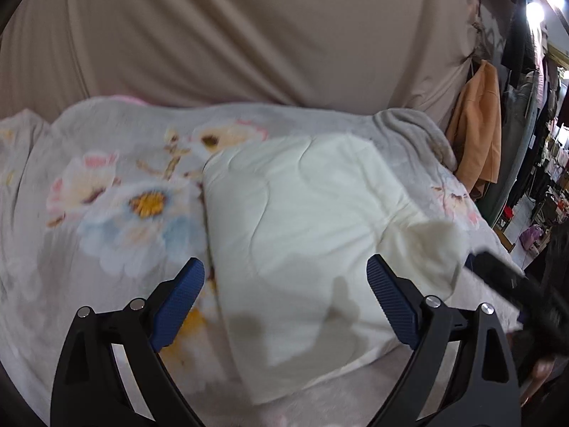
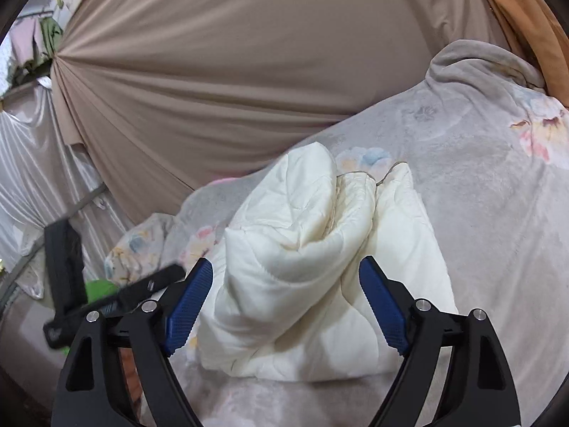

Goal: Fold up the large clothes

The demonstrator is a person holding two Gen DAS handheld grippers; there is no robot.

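I see a bed covered by a grey plush blanket with a pastel floral print [image 1: 117,192], its far right corner bunched into folds. Directly on the blanket lies a cream-white quilted padded garment [image 1: 302,220]. From the left wrist it looks flat and roughly rectangular; from the right wrist [image 2: 306,249] it is loosely heaped with a folded roll on top.

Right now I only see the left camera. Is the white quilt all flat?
Observer: No. The right camera shows the quilt bunched, with rolled folds on top.
Child: Is my right gripper holding it?
Observer: No, the right gripper is open above it, jaws wide apart.
Child: What's left of it there?
Observer: The left gripper, with something green behind it.
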